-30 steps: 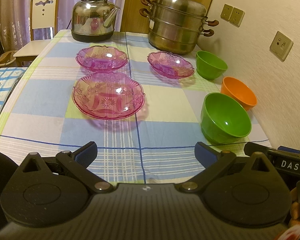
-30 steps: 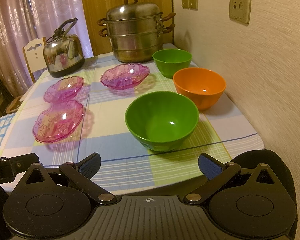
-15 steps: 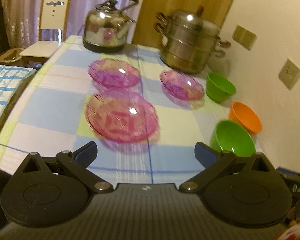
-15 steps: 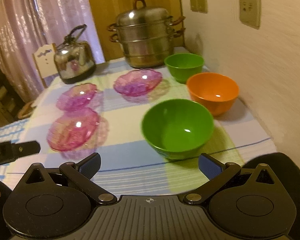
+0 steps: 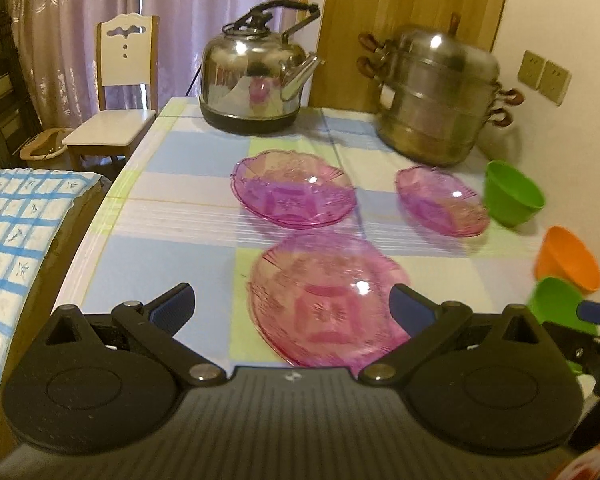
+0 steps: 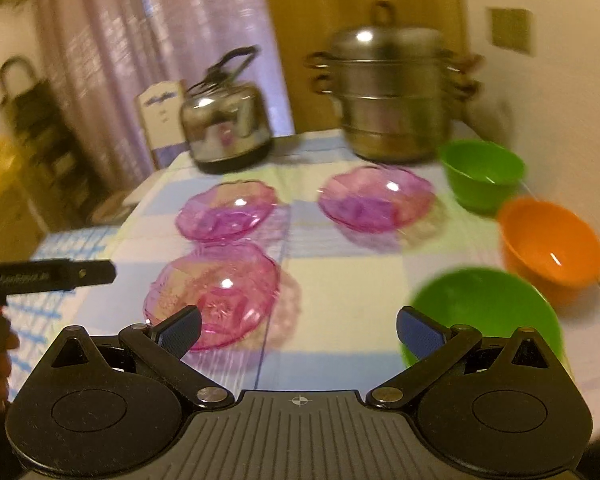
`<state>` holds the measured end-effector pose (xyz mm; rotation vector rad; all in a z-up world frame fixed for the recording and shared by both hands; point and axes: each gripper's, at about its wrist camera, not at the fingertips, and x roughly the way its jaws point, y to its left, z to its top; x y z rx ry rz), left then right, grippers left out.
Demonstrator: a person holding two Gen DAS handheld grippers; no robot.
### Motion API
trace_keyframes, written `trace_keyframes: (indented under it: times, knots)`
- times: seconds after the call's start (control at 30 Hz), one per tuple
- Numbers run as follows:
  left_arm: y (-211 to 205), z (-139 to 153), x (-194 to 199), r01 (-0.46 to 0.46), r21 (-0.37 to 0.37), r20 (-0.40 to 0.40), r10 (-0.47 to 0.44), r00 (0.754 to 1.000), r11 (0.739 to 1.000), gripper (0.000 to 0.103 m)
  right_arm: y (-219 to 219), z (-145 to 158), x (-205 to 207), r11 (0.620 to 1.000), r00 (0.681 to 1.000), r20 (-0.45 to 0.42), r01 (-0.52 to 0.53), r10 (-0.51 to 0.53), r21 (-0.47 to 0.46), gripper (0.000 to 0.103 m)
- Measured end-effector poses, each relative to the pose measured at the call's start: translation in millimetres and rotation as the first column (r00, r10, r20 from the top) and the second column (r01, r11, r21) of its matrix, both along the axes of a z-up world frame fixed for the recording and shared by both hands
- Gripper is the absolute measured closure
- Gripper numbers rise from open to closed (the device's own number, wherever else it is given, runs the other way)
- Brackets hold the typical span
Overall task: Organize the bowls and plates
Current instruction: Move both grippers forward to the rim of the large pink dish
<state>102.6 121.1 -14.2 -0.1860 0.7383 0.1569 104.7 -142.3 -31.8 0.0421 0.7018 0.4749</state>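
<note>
Left wrist view: my left gripper (image 5: 290,302) was wide open, empty; nearest pink plate (image 5: 328,300) lay directly ahead, toward its right finger. Right gripper (image 6: 298,326) likewise open, empty.

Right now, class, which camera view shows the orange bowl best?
The right wrist view: the orange bowl shows whole, inside included, though motion-blurred, beside the wall. The left wrist view catches it only at the right edge, squeezed by the fisheye, its lower part hidden behind a green bowl.

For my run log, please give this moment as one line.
left gripper: open, empty | right gripper: open, empty | near pink plate: on table, untouched
</note>
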Motion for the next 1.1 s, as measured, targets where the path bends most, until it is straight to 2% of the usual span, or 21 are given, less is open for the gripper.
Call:
trace_keyframes:
  times: [0.07, 0.17, 0.23, 0.37, 0.5, 0.53, 0.6, 0.67, 0.83, 0.9, 1.1]
  knots:
    - [8.4, -10.5, 14.5, 0.009, 0.009, -0.014, -0.009, 1.000, 1.000, 0.000, 9.8, -10.0, 19.4, 1.000, 0.999, -0.043, -0.007, 0.008, 0.010, 0.000]
    - [19.3, -27.8, 34.5, 0.018, 0.016, -0.026, -0.018, 1.000, 1.000, 0.001, 17.9, -27.9, 55.9, 0.999, 0.989, -0.143, 0.040, -0.035, 0.029, 0.000]
    - [25.9, -37.9, 42.5, 0.004, 0.013, -0.008, -0.004, 1.000, 1.000, 0.004, 24.1, -38.4, 76.6, 0.998, 0.981, -0.189, 0.059, -0.052, 0.031, 0.000]
    - [33.6, -56.6, 48.2, 0.000, -0.037, 0.027, 0.001, 1.000, 0.999, 0.004, 36.7, -55.6, 101.2, 0.999, 0.977, -0.214, 0.022, -0.016, 0.030, 0.001]
    - [40.6, -74.1, 61.5, -0.026, -0.110, -0.054, 0.021, 0.998, 0.994, 0.009, 50.5, -69.7, 106.5, 0.999, 0.978, -0.205, -0.024, 0.028, 0.022, 0.001]
    - [41.7, -76.4, 63.6, -0.030, -0.118, -0.065, 0.022, 0.998, 0.993, 0.010, 53.9, -74.4, 107.2, 0.999, 0.977, -0.208, -0.032, 0.035, 0.014, 0.003]
    - [42.4, -80.3, 66.5, -0.041, -0.122, -0.082, 0.031, 0.996, 0.992, 0.011, 59.4, -81.6, 109.0, 0.999, 0.972, -0.230, -0.040, 0.044, 0.020, 0.021]
    - [43.5, -83.9, 68.1, -0.046, -0.131, -0.097, 0.033, 0.995, 0.990, 0.012, 63.5, -87.9, 113.8, 0.999, 0.966, -0.253, -0.046, 0.051, 0.026, 0.025]
    - [47.2, -94.4, 74.2, -0.058, -0.167, -0.120, 0.039, 0.992, 0.984, 0.023, 73.0, -88.0, 119.2, 0.999, 0.970, -0.241, -0.036, 0.040, 0.019, 0.030]
    - [46.6, -96.5, 76.6, -0.061, -0.175, -0.125, 0.040, 0.991, 0.983, 0.029, 76.5, -90.2, 123.7, 0.999, 0.968, -0.250, -0.028, 0.031, 0.015, 0.035]
    - [38.5, -97.0, 79.7, -0.026, -0.148, -0.125, 0.007, 0.992, 0.989, 0.046, 77.9, -92.5, 129.8, 1.000, 0.965, -0.261, -0.019, 0.019, 0.003, 0.043]
